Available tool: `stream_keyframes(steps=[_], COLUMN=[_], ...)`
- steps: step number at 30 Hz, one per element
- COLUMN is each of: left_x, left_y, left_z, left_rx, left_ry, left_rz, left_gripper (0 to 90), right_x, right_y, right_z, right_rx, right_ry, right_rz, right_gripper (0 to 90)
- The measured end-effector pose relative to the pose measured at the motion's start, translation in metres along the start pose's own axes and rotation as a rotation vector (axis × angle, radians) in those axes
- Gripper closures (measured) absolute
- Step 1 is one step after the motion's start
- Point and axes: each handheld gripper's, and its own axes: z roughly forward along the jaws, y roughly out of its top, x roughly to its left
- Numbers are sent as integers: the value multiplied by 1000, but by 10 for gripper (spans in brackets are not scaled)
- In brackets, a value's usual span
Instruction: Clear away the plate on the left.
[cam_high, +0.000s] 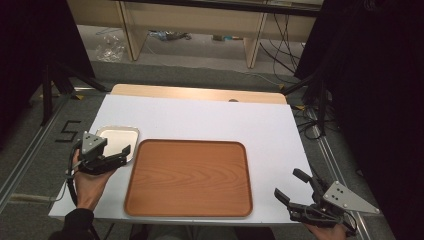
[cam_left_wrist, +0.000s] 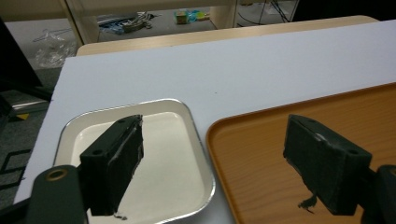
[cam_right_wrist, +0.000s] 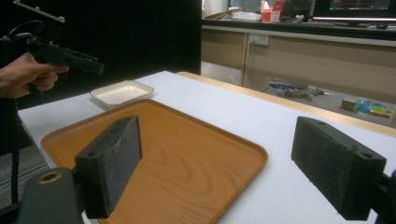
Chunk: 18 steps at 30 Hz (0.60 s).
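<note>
Metal dish (cam_high: 118, 140) sits empty on the white table cover (cam_high: 210, 120), just beside the wooden tray's (cam_high: 190, 177) far-left corner, the two nearly touching. Left gripper (cam_high: 120, 156) hovers over the dish's near edge with its jaws spread wide, one above the dish floor and the other above the tray, holding nothing. To take the dish cleanly, I judge it best to shift left, lower one jaw inside the raised rim (cam_left_wrist: 198, 135) and the other outside, then close on that thin wall without scraping the tray. Right gripper (cam_high: 295, 187) waits well apart near the table's front-right corner, jaws likewise spread and empty.
</note>
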Motion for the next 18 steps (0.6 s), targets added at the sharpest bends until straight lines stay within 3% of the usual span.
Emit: stream_keyframes(steps=[9, 18], left_x=[25, 46], left_y=[-1, -3], left_z=[8, 12], left_rx=[12, 42], left_ry=[61, 85], left_rz=[-41, -92], left_gripper=[211, 213], right_x=[0, 0], right_y=[0, 0], right_z=[0, 0], right_rx=[0, 1], right_ry=[0, 2], right_rz=[-1, -1], right_gripper=[170, 170])
